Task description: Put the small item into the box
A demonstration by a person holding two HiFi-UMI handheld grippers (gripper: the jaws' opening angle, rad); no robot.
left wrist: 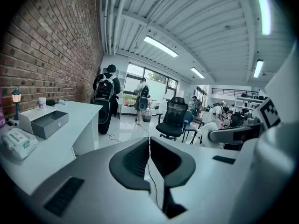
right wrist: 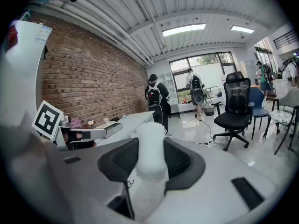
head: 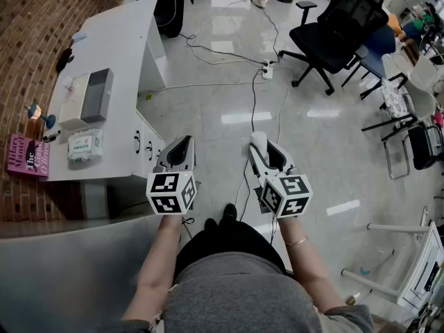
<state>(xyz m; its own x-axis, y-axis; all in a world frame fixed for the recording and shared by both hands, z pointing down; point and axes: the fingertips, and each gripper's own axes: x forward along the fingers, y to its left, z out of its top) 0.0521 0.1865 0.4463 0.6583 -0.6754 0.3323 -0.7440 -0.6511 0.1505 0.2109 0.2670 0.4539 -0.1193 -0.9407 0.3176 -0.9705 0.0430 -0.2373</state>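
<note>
Your right tool (right wrist: 150,158) is clamped on the small white item (right wrist: 150,141), a soft pale roll that stands upright between the pads and pokes out past the tips. Your left tool (left wrist: 149,146) has its jaws pressed together with nothing between them. In the head view you hold both tools side by side in front of you, above the glossy floor (head: 229,96), off the right edge of the white bench (head: 121,37). The grey box (head: 97,94) lies open on that bench, well apart from both tools, with a tissue pack (head: 85,145) nearer you and a pink book (head: 28,155) at the bench's left edge.
</note>
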